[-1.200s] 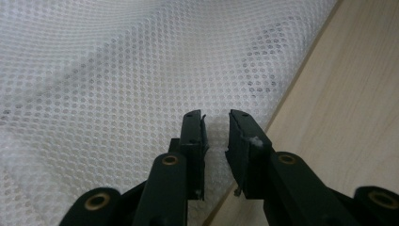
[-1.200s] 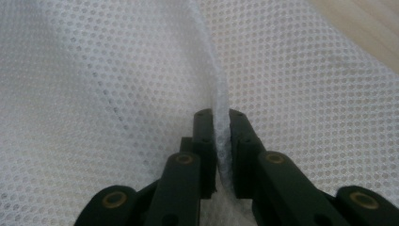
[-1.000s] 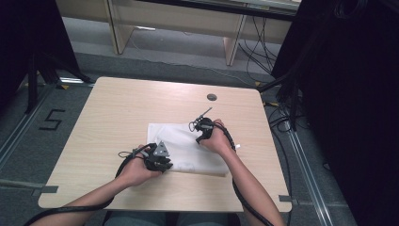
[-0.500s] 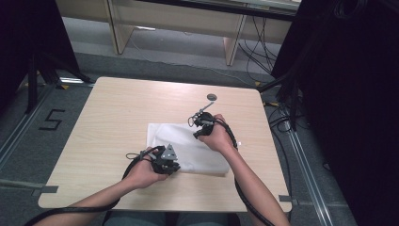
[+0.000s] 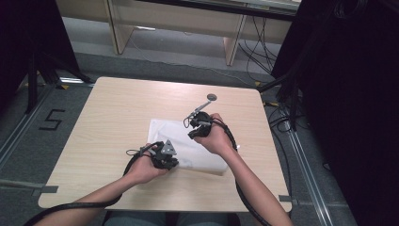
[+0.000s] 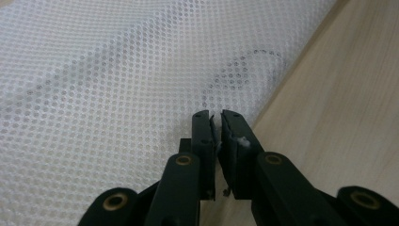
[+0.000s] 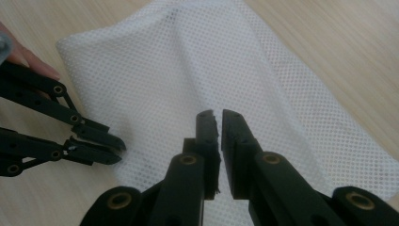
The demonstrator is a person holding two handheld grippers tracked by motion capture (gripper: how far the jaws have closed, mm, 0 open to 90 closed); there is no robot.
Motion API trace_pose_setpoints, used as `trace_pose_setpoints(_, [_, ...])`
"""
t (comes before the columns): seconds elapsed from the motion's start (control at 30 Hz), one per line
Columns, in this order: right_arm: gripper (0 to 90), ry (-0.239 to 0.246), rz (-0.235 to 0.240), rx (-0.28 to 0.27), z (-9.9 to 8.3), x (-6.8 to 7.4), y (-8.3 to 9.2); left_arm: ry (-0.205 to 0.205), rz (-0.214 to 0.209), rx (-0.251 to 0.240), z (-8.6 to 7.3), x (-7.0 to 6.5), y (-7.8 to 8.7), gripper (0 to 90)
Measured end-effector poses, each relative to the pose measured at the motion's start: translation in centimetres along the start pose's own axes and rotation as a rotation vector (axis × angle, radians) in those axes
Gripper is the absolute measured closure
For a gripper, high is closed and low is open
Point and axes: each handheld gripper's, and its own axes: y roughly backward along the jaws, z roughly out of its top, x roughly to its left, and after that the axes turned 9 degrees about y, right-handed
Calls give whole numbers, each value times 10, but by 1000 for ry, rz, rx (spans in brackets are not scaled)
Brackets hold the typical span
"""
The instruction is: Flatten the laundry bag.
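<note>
Both grippers at a white mesh bag (image 5: 188,146) on the table (image 5: 117,113).

The left gripper (image 6: 218,123) has just closed to a slit on the bag's near edge, pinching mesh. The right gripper (image 7: 217,123), jaws almost shut, holds a fold of mesh lifted from the bag's far part.

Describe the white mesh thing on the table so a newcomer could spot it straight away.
On the light wooden table, look just right of centre, between the person's two hands. The white mesh bag lies flat there, a pale rectangle dotted with tiny holes, the only fabric on the tabletop; the small dark round disc sits apart from it.
</note>
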Motion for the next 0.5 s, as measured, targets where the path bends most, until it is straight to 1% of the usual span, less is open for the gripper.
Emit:
trace_pose_setpoints(0.03, [875, 5, -6, -2, 1, 1, 1, 1, 1, 1, 1, -2, 1, 831])
trace_pose_setpoints(0.07, [900, -4, -13, -3, 1, 3, 4, -6, -6, -4, 1, -5, 3, 830])
trace_pose_setpoints(0.13, [900, 3, -11, -5, 1, 3, 4, -10, -12, -3, 2, -6, 3, 829])
trace_pose_setpoints(0.17, [900, -1, -14, 4, 0, 4, 5, -10, -17, -3, 2, -8, 2, 829])
trace_pose_setpoints(0.2, [900, -8, -7, 10, -2, 4, 5, -19, -15, 5, 1, -8, 2, 827])
trace_pose_setpoints(0.27, [900, -16, -13, 6, -3, 2, 5, -11, -14, 2, 0, -8, 1, 827])
trace_pose_setpoints(0.3, [882, -30, -35, 0, -6, -5, 3, -16, -16, 3, 0, -8, 1, 828])
trace_pose_setpoints(0.33, [882, -30, -35, 0, -6, -5, 3, -10, -14, 3, 0, -7, 1, 828])
trace_pose_setpoints(0.37, [876, -56, -39, -1, -8, -10, 2, -5, -20, 4, 0, -8, 1, 828])
trace_pose_setpoints(0.4, [895, -65, -33, 0, -11, -15, 0, -8, -19, -1, 0, -7, 1, 827])
trace_pose_setpoints(0.43, [900, -86, -31, 9, -14, -20, -2, -15, -20, 0, 0, -7, 1, 828])
trace_pose_setpoints(0.47, [900, -139, -15, 25, -18, -22, -4, 0, -23, 3, -1, -7, 0, 827])
trace_pose_setpoints(0.5, [900, -124, -26, 25, -22, -28, -9, -6, -22, 8, -1, -7, 0, 826])
